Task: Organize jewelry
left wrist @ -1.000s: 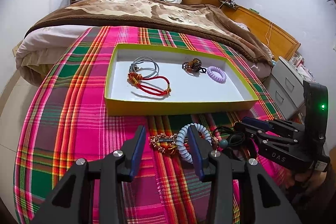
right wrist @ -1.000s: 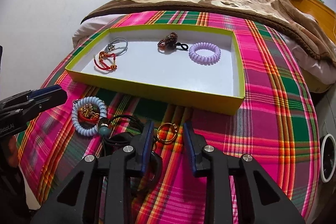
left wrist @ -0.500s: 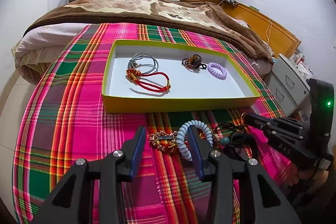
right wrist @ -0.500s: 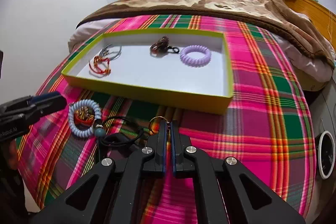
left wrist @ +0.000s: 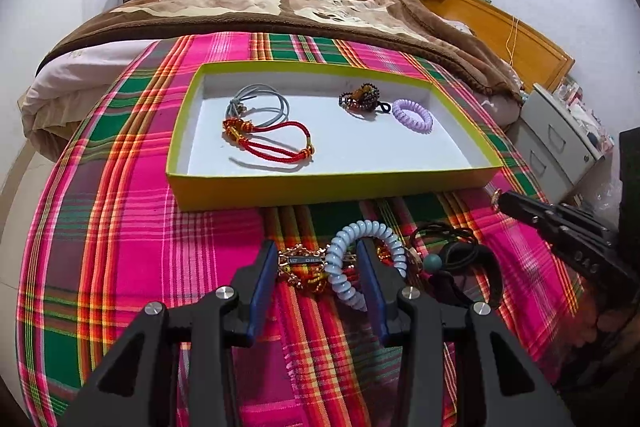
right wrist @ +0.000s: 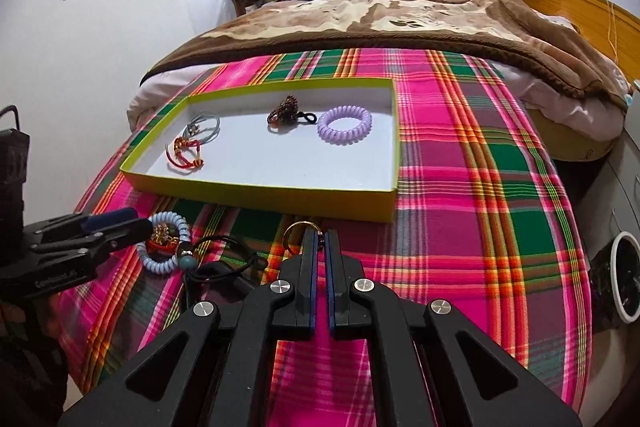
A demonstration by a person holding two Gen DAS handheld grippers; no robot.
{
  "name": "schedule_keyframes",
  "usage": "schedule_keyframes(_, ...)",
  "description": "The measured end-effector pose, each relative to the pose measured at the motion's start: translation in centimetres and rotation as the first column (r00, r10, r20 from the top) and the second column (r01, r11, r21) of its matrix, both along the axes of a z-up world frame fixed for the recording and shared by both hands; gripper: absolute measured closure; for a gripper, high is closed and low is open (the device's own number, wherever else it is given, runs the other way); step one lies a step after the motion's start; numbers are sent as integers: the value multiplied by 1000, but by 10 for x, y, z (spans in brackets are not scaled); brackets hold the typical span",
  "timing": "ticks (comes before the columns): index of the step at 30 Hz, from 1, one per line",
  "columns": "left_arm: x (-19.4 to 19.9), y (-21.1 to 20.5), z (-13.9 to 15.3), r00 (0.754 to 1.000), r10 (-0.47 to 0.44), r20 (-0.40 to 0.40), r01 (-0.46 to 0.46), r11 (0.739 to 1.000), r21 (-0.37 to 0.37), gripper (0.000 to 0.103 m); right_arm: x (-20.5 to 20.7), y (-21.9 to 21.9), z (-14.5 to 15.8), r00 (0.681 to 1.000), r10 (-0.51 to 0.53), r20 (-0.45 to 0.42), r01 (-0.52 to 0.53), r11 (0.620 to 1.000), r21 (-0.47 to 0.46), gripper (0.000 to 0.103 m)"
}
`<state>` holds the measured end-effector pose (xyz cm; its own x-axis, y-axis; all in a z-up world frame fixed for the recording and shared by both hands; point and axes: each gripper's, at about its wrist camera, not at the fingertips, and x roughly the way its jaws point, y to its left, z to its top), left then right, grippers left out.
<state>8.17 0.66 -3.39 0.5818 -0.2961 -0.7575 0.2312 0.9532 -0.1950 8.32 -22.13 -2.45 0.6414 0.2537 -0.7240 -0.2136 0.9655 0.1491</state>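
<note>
Gold ring [right wrist: 299, 233] pinched in our right gripper [right wrist: 319, 241], our left gripper [left wrist: 318, 269] spread around the blue coil bracelet [left wrist: 362, 259], yellow tray [left wrist: 320, 189] beyond.

**Left claw wide, right claw pinched**

The left claw [left wrist: 318, 281] sits low with its two blue-padded fingers [left wrist: 262, 291] spread wide apart, pointing forward. The right claw [right wrist: 320, 247] has its fingers drawn together, only a thin slit between the pads, clamping a gold ring [right wrist: 298, 233] at the tips. Both claws point roughly the same way, side by side.
</note>
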Motion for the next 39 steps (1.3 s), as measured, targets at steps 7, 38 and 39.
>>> schedule_keyframes(7,4,-10,3,1000,-22,11,21,999,48,61,-5,-6,3,1000,-7,10,7,1000,8,100)
schedule_keyframes(38,11,-11,12,980,-189,-65,184,980,-73,91,-7,-15,3,1000,-12,18,12,999,42,100)
schedule_keyframes(39,9,-9,14,980,-190,-60,185,979,-82,91,-7,-15,3,1000,-13,19,12,999,42,100)
